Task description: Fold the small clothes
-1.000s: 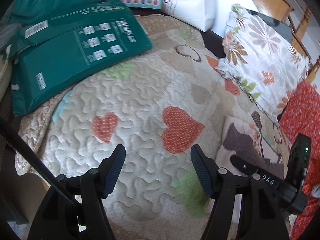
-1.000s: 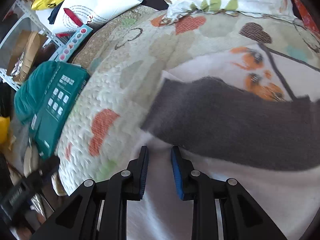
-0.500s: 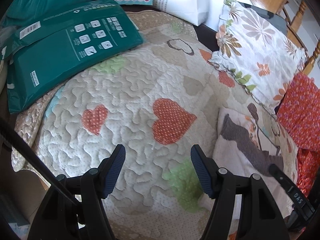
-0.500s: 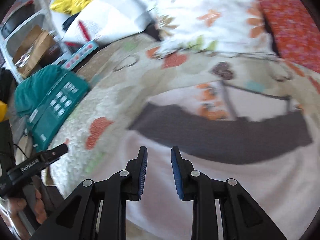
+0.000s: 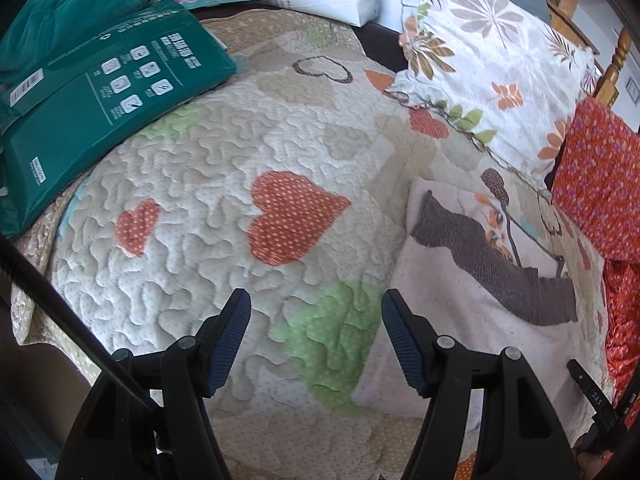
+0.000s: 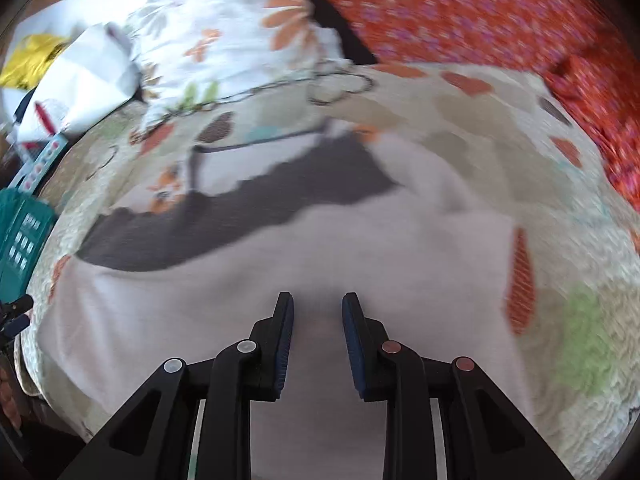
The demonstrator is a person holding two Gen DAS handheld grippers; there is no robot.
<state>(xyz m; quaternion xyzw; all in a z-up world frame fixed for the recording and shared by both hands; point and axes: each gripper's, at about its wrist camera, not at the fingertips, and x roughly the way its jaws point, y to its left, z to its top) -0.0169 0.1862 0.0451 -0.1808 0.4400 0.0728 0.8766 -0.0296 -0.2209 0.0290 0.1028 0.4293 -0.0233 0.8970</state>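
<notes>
One garment (image 5: 460, 304), two pillows (image 5: 492, 80)

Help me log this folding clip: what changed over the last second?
The right tool swung rightwards across the pale garment, so the red cloth now fills the top of its view. The left tool drifted toward the garment, showing more of it. Nothing was gripped or released. Both tools kept their gaps, the left wide, the right narrow; the garment stays flat on the quilt.

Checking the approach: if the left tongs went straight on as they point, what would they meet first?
Probably the quilt, near its green patch; the garment lies just to the right. The left tongs are open and empty.
</notes>
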